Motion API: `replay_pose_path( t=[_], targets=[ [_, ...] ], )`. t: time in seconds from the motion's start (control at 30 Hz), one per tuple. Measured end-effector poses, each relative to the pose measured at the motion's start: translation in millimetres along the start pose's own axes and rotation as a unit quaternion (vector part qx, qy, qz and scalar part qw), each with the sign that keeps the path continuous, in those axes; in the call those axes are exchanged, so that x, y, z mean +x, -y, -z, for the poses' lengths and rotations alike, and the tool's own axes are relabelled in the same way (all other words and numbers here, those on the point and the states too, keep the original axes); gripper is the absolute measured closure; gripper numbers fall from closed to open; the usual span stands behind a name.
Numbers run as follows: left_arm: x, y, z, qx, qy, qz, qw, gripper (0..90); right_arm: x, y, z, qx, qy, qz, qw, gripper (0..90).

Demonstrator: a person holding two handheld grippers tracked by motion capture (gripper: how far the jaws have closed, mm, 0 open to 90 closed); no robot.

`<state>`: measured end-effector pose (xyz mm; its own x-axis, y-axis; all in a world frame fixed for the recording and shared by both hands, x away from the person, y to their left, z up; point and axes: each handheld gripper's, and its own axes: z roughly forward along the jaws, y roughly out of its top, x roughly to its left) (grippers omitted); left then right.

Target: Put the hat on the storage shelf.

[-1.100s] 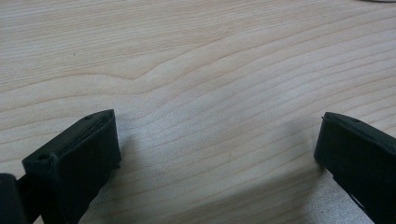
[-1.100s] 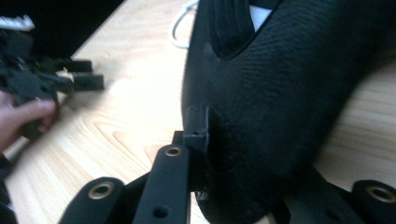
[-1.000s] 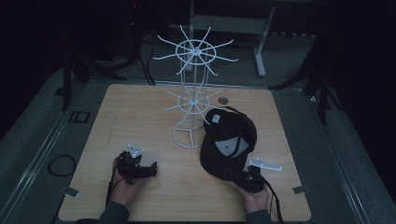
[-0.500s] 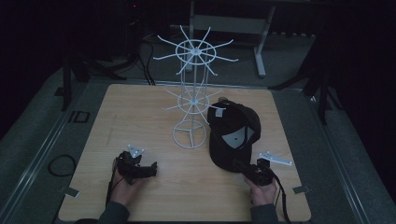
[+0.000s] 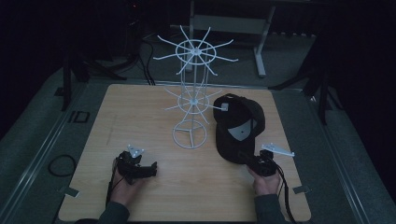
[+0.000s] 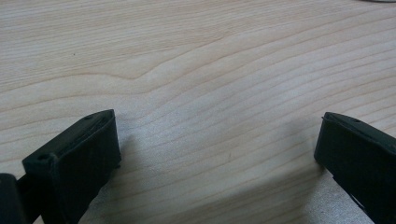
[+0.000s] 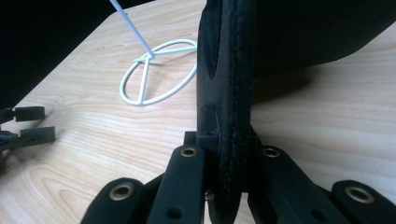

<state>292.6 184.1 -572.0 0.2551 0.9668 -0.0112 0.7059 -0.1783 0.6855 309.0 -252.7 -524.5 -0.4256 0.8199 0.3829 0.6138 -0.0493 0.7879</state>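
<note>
A: Starting at the left of the wooden table, what is the left gripper doing?

B: It sits low over the near left part of the tabletop, held in the person's left hand. In the left gripper view its two black jaws stand wide apart with only bare wood grain between them.

A: And in the middle?

B: A white wire hat stand is upright on its ring base, with a large wheel of spokes on top and a smaller wheel lower down the pole. Nothing hangs on it.

A: Where is the cap?

B: The black baseball cap is just right of the stand, near its base ring. It is tilted up, with its grey inner lining facing the high camera and its brim pointing down toward the person.

A: And the right gripper?

B: Its jaws are clamped on the cap's brim. The right gripper view shows the brim's stitched edge standing on end, pinched tightly between the two jaws, with the stand's base ring farther off on the wood.
</note>
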Motion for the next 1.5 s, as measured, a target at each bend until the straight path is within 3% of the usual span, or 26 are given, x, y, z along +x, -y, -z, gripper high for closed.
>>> replay_pose_path(
  t=[0.5,1.5],
  targets=[
    [-0.1,0.0,0.0,0.000,0.000,0.000,1.0000,0.1,-5.2,-20.5,0.5,-0.002,0.017,0.033,0.9993,86.6],
    [-0.1,0.0,-0.1,-0.001,0.000,0.001,1.0000,0.1,-6.3,-45.3,-2.0,-0.013,0.034,0.061,0.9975,86.6]
  ],
)
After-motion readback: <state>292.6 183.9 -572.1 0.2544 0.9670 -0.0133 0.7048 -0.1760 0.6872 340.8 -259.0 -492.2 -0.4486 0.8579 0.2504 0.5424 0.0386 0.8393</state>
